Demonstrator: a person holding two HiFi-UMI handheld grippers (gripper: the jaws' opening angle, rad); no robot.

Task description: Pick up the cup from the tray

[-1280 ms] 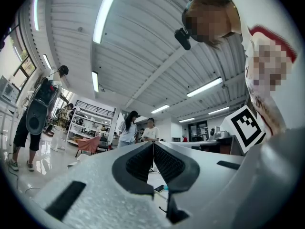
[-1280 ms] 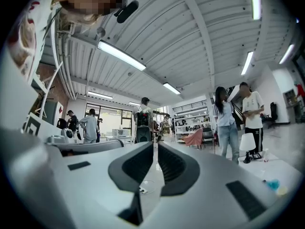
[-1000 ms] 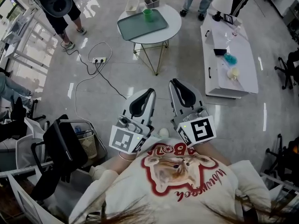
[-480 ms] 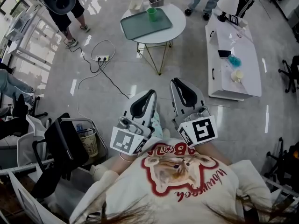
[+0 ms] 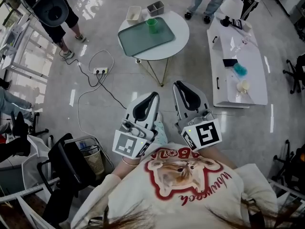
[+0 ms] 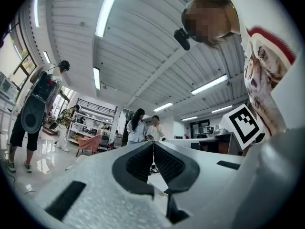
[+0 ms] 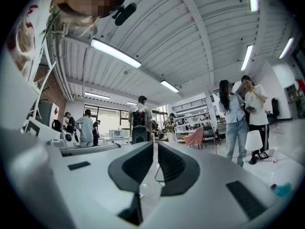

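Standing upright near the far edge of the grey-green tray (image 5: 138, 39) on the round white table (image 5: 180, 30), in the upper middle of the head view, the small green cup (image 5: 151, 25) is well apart from both grippers, which sit low in the frame by the person's chest. The left gripper (image 5: 153, 95) and the right gripper (image 5: 177, 84) each have their jaws pressed together with nothing between them. The cup looks like thin plastic, so probably light, fairly slick and easy to tip or squash; a gentle pinch across its wall near mid-height seems the safest hold.
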